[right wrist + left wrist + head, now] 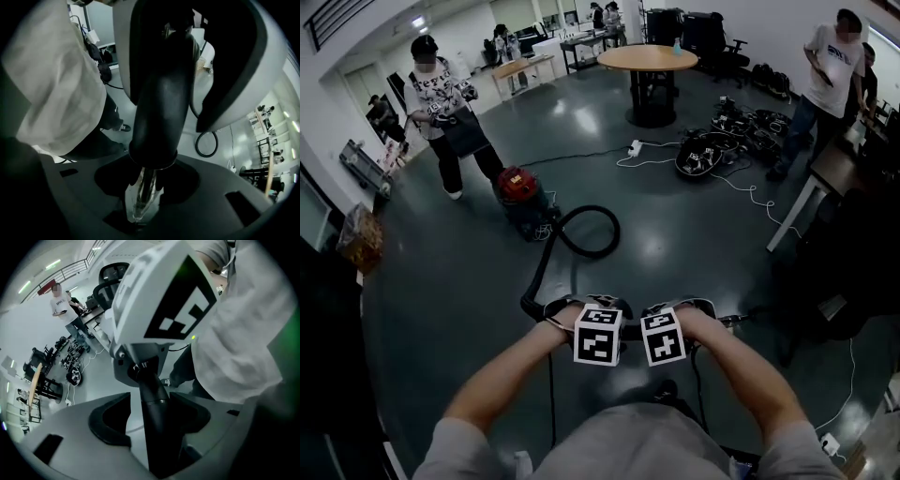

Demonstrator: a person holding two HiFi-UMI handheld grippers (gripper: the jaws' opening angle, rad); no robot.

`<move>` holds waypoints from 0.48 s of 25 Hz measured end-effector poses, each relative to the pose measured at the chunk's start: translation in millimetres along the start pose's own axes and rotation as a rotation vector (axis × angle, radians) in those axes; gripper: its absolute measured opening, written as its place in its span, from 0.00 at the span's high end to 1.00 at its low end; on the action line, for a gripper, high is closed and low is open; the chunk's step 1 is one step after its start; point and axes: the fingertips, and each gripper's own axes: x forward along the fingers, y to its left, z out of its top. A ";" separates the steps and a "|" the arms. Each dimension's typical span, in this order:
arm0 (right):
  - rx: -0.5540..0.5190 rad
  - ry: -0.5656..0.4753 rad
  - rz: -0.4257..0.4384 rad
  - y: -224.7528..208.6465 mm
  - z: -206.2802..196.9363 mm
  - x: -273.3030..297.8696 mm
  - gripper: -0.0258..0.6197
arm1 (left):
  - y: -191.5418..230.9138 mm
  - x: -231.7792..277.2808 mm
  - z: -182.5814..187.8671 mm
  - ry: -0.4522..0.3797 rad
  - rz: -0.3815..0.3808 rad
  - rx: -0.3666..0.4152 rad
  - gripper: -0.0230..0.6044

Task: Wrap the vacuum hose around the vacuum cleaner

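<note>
Pinching the rigid end of the black vacuum hose (540, 272) in the left hand-held gripper (154, 427). Clamping the same end in the right hand-held gripper (143, 197), just beside. Looping from there across the floor (675, 234) to the red vacuum cleaner (517, 192), well apart from both.

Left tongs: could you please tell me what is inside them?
The black vacuum hose tube runs between the left tongs, gripped; its near end is covered by the tongs' own body.

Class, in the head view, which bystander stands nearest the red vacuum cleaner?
The person in the printed white T-shirt, at left beside the vacuum cleaner; the other bystanders stand farther away.
</note>
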 end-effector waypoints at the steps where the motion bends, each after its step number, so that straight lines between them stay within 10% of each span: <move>1: -0.009 -0.015 0.016 -1.0 -4.9 -2.1 0.73 | 2.3 6.8 -1.6 0.022 -0.004 -0.012 0.55; 12: -0.029 -0.180 0.066 -9.0 -40.5 -17.8 0.73 | 32.9 42.8 8.6 0.104 0.133 -0.042 0.81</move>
